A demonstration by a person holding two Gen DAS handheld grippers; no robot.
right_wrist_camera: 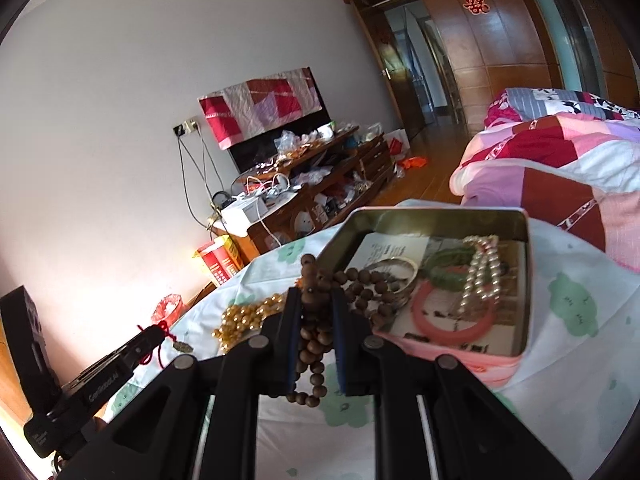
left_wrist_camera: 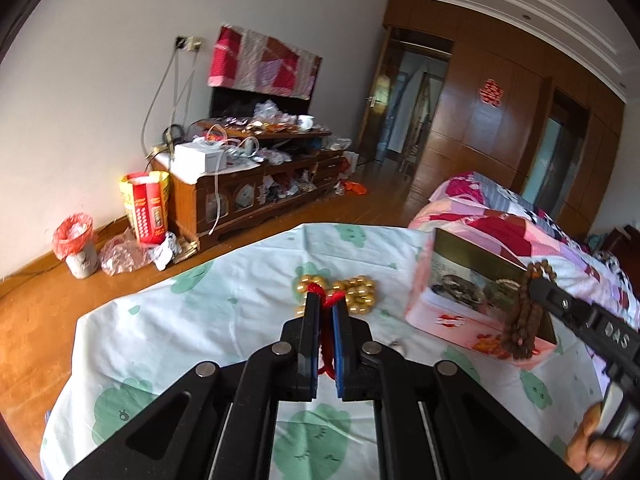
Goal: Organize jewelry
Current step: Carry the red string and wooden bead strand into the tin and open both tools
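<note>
Red cord [left_wrist_camera: 327, 336] is pinched between the pressed-together pads of the left tool [left_wrist_camera: 326, 300], which hovers over the desk [left_wrist_camera: 200, 320] with its green-patterned cloth. Just beyond its tips, a heap of gold beads [left_wrist_camera: 354, 290] lies on the cloth; whether the cord is tied to that heap cannot be told. A small pendant [right_wrist_camera: 183, 347] dangles from the cord in the right wrist view.

Right of the beads stands the open pink tin [left_wrist_camera: 448, 320], already holding a silver bangle [right_wrist_camera: 396, 272], a green bangle [right_wrist_camera: 448, 268], a pink bangle [right_wrist_camera: 452, 312] and a pearl string [right_wrist_camera: 480, 272].

Farthest right, the right tool [right_wrist_camera: 316, 312] is clamped on a brown wooden bead string [right_wrist_camera: 312, 344], whose loops hang down between the jaws, with some beads draped over the tin's near left corner. The tin lies ahead and slightly right of this tool, so the right hand is much the nearer; I judge a short carry forward over the rim is what the drop calls for.
</note>
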